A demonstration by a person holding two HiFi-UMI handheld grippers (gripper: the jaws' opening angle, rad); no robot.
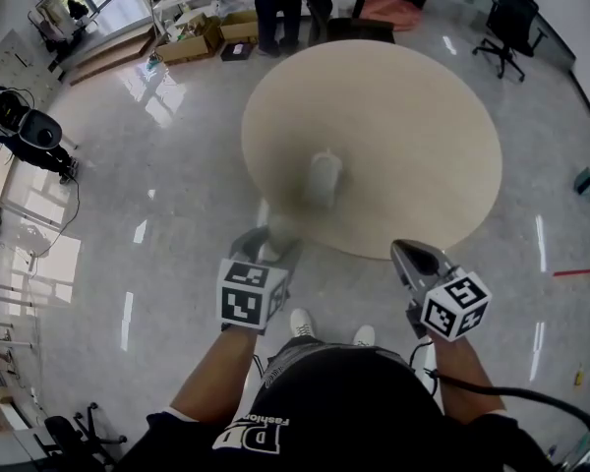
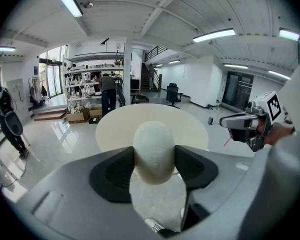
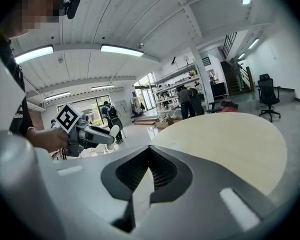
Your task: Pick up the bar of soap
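Gripping the soap at the table's edge

Head view: the left gripper (image 1: 272, 239) and right gripper (image 1: 405, 251) hang at the near rim of the round table (image 1: 403, 116). Left gripper view: its jaws clamp the pale bar of soap (image 2: 154, 151) on both sides — held in the air, with floor below it. Right gripper view: those jaws sit together with nothing between them — tabletop beyond.

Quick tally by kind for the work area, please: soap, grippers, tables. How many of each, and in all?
bar of soap: 1, clamped in the left gripper
grippers: 2, the left gripper and the right gripper, which is shut and empty
round table: 1
Total: 4
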